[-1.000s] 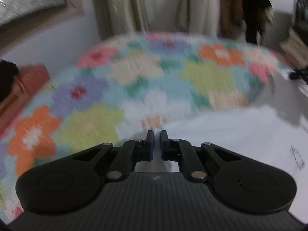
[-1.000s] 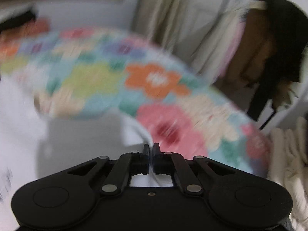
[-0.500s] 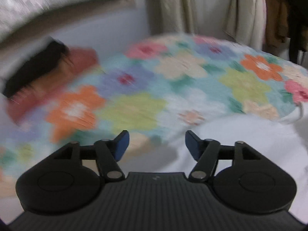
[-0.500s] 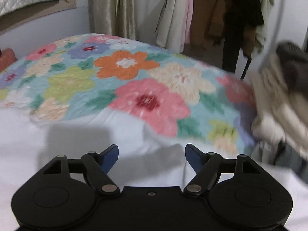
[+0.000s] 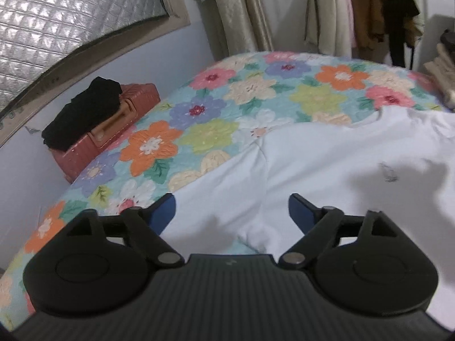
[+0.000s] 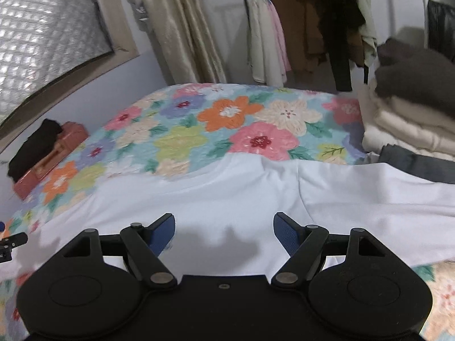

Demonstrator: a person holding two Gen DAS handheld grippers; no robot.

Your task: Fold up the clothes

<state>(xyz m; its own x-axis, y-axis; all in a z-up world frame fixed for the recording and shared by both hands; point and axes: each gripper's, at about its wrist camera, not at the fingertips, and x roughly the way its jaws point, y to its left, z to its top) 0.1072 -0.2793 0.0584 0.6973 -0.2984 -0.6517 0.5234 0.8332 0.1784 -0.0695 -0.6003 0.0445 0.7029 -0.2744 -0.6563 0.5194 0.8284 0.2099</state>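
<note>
We have just let go: the white shirt [image 5: 327,153], pinched in both grippers a second ago, now lies spread across the flowered bed [image 5: 199,130], ready for folding. Beyond the shirt the bed is bare. Left gripper [image 5: 231,213] is opening, empty; right gripper [image 6: 224,231] gapes, empty.

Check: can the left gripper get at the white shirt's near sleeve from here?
Probably yes. The left gripper, jaws opening with nothing between them, hangs above the white shirt; nothing blocks the sleeve.
</note>
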